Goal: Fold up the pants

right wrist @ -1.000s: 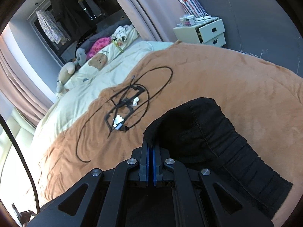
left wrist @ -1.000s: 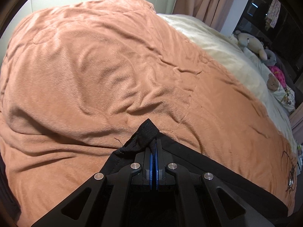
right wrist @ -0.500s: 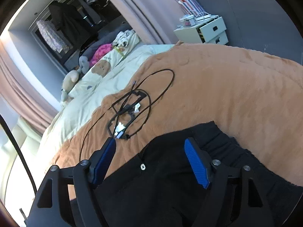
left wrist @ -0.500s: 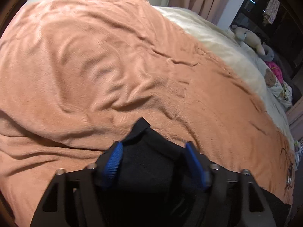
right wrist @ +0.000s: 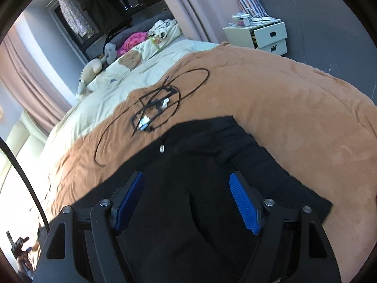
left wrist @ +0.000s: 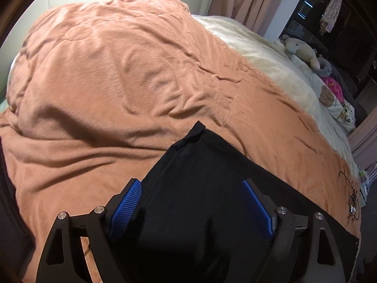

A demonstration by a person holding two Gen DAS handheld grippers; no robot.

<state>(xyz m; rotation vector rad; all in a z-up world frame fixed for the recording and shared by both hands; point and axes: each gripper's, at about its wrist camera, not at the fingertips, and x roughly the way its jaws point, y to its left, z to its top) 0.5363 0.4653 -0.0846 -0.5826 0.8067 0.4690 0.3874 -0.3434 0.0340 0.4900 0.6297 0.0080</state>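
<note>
Black pants (left wrist: 200, 179) lie flat on an orange-brown blanket (left wrist: 117, 82) on the bed. In the left wrist view a leg-hem corner points away from me. My left gripper (left wrist: 192, 202) is open above the leg end, its blue pads apart, holding nothing. In the right wrist view the waistband end of the pants (right wrist: 212, 155) with a small metal button (right wrist: 161, 148) lies on the blanket (right wrist: 294, 108). My right gripper (right wrist: 187, 202) is open above the waist part, empty.
A tangle of black cable and small parts (right wrist: 155, 108) lies on the blanket just beyond the waistband. A cream quilt (left wrist: 271, 56) with stuffed toys (left wrist: 304, 52) covers the far side. A white bedside drawer unit (right wrist: 259, 35) stands by the grey wall.
Both grippers were shut on the pants a second ago. They have opened and let the fabric drop flat on the blanket, then drawn back a little.
</note>
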